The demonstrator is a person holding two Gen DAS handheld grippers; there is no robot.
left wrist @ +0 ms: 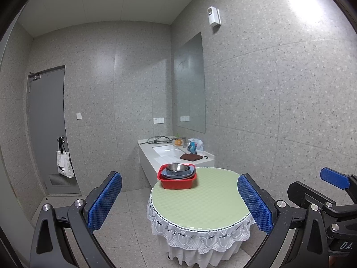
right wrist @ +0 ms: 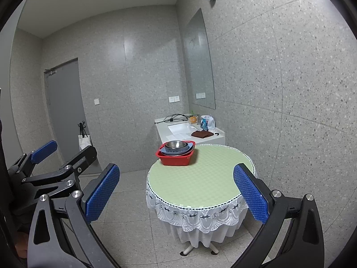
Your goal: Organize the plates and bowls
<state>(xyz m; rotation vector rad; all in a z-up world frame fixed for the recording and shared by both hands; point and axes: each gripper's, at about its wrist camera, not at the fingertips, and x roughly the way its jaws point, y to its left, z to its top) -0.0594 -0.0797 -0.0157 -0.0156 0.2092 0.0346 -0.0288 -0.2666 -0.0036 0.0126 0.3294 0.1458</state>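
Observation:
A red plastic basin (left wrist: 177, 182) (right wrist: 176, 157) stands at the far left edge of a round green-topped table (left wrist: 200, 201) (right wrist: 200, 178). Inside it lie a blue plate or dish (left wrist: 176, 174) (right wrist: 176, 150) and a steel bowl (left wrist: 177, 167) (right wrist: 175, 144) stacked on top. My left gripper (left wrist: 178, 201) is open and empty, well short of the table. My right gripper (right wrist: 176, 196) is open and empty too, beside the left one. The right gripper shows at the right edge of the left wrist view (left wrist: 334, 178), and the left gripper at the left of the right wrist view (right wrist: 44, 151).
A white sink counter (left wrist: 174, 154) (right wrist: 189, 131) stands behind the table with cables, a brown cloth (left wrist: 190, 157), a bag and an orange item. A mirror hangs on the right wall. A grey door (left wrist: 48, 129) with a tote bag (left wrist: 64, 165) is at left. The floor is tiled.

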